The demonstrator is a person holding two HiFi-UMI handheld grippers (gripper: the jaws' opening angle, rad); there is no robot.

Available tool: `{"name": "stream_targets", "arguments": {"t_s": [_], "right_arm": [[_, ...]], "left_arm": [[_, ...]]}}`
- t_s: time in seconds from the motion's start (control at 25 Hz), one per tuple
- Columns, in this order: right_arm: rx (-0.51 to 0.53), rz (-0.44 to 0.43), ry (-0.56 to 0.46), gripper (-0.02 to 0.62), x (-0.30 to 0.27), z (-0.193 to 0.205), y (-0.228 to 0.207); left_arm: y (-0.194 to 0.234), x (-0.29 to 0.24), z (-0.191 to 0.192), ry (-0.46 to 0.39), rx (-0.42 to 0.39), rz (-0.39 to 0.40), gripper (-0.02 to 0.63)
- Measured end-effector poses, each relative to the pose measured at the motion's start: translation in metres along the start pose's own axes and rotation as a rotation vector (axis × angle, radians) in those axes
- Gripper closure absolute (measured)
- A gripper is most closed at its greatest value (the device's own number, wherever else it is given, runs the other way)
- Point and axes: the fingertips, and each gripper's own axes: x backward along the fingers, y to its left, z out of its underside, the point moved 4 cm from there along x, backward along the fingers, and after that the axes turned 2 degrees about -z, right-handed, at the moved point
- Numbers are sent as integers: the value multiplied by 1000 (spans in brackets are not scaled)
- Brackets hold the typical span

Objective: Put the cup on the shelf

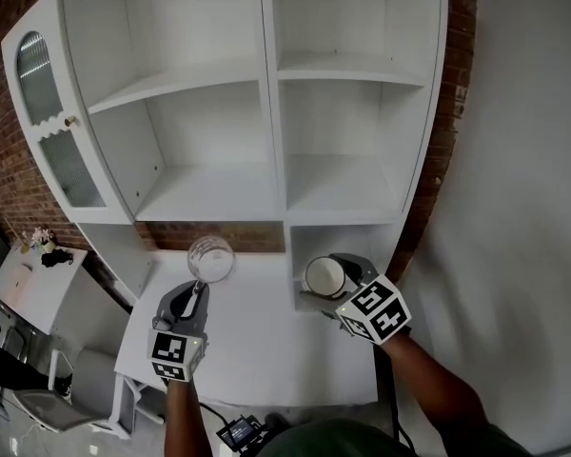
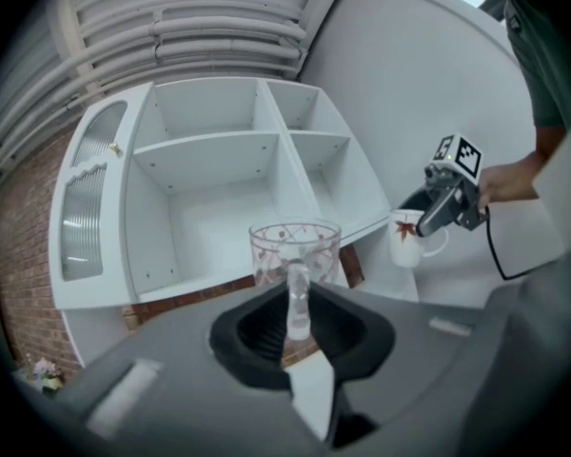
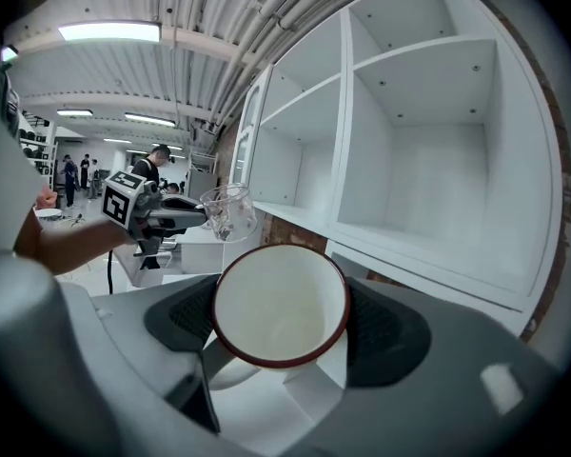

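The left gripper (image 1: 200,288) has its jaws almost together, pinched on the handle of a clear glass cup (image 2: 295,248) with a reddish pattern, which stands upright just ahead of them. The right gripper (image 1: 329,277) has its jaws spread wide, clamped on either side of a white mug (image 3: 281,303) with a dark red rim, its mouth facing that gripper's camera. Both cups are held in the air above the white surface (image 1: 257,346), in front of the white shelf unit (image 1: 269,112), whose compartments stand bare against a brick wall (image 1: 2,160).
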Motion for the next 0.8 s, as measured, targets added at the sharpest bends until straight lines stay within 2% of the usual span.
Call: {"name": "stream_targets", "arguments": {"t_s": [0.36,0.8], "right_arm": [[31,27,-51,193,13,-34,-14],[36,63,-101,193,21,-67,-37]], "left_arm": [[18,-8,-26,-44,-15,-20,565],[37,-32,-41,-51,-8,-20,565]]}}
